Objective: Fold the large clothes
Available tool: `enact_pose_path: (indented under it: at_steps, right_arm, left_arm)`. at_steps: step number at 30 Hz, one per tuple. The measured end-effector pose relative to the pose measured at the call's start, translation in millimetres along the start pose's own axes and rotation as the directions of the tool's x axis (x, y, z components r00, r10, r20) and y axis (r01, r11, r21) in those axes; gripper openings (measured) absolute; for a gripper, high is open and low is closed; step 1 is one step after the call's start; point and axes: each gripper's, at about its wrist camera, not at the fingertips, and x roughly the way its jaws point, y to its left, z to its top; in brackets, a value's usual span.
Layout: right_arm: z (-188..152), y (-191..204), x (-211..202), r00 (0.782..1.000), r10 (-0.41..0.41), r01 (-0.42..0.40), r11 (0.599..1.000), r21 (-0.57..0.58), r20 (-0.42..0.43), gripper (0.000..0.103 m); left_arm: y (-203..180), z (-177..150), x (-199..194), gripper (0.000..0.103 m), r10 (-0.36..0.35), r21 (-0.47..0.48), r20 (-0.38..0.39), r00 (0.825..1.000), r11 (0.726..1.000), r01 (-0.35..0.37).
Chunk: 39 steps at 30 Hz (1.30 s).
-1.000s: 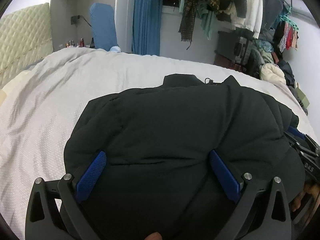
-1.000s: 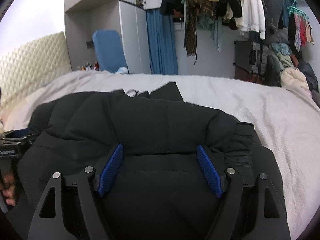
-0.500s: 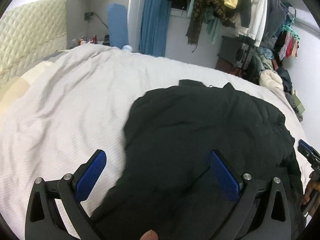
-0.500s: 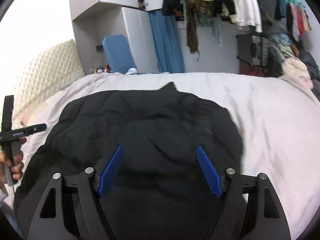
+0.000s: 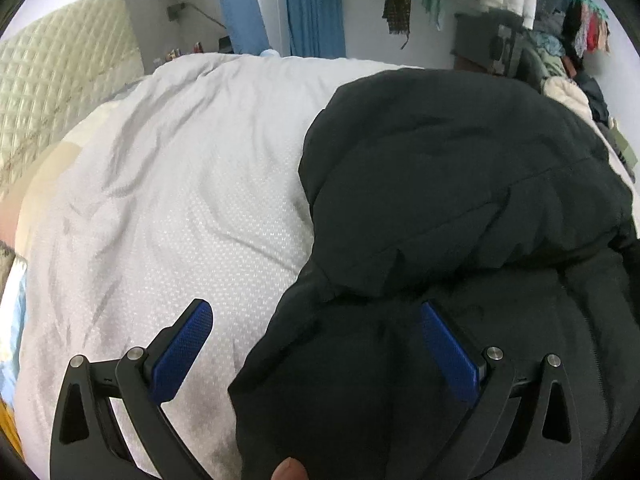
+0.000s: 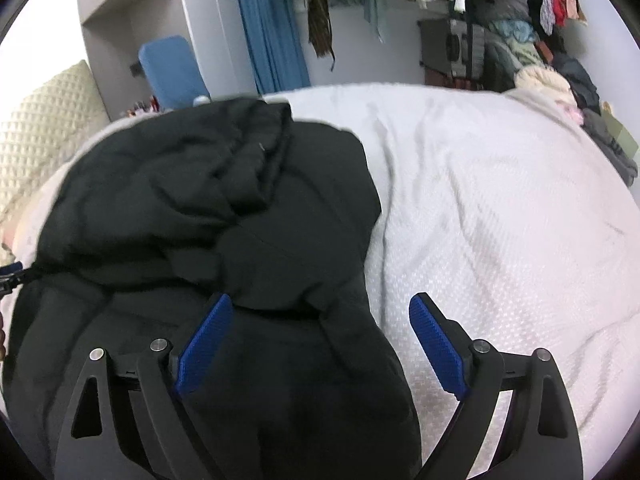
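The black puffer jacket (image 5: 460,208) lies bunched on the white bed (image 5: 168,184), partly doubled over itself. The left claw (image 5: 316,344) and right claw (image 6: 320,340) hover wide open over its near edge, holding nothing. Next: probably regrasp that edge for another fold.

Bare bedspread (image 5: 160,200) beside bulky jacket (image 5: 460,200)
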Motion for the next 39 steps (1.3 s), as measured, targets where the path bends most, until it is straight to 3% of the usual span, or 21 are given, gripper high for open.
enact_pose_path:
  at_steps: [3,7,11,17,20,26,31,39]
  right_arm:
    - [-2,3,19,0.998,-0.047,0.045,0.998,-0.051,-0.042,0.09]
    - [2,0,27,0.998,-0.063,0.063,0.998,-0.03,-0.008,0.09]
    - [11,-8,21,0.995,-0.066,0.064,0.998,0.017,0.072,0.09]
    - [22,-9,0,0.975,-0.094,0.1,0.995,-0.016,0.203,0.09]
    - [26,-16,-2,0.967,-0.101,0.107,0.994,-0.013,0.234,0.09]
    - [22,-34,19,0.976,-0.103,0.1,0.995,0.024,0.192,0.092]
    - [19,-31,15,0.979,-0.095,0.092,0.996,0.022,0.181,0.093]
    - [9,-16,-21,0.986,-0.01,0.011,1.0,-0.006,0.169,0.093]
  left_arm:
    - [-7,2,10,0.103,0.015,0.023,0.0,1.0,1.0,-0.015]
    - [-10,4,25,0.103,0.054,0.01,0.004,0.999,0.998,-0.054]
    - [-2,8,31,0.103,0.113,-0.044,0.041,0.993,0.993,-0.111]
    - [13,16,28,0.103,0.119,-0.147,0.113,0.986,0.984,-0.101]
    - [24,21,36,0.103,0.136,-0.176,0.104,0.985,0.978,-0.116]
    - [45,26,51,0.103,0.144,-0.25,0.052,0.988,0.96,-0.127]
    - [41,33,44,0.103,0.168,-0.214,0.052,0.984,0.965,-0.154]
    - [29,28,-1,0.103,0.107,-0.25,0.087,0.991,0.965,-0.082]
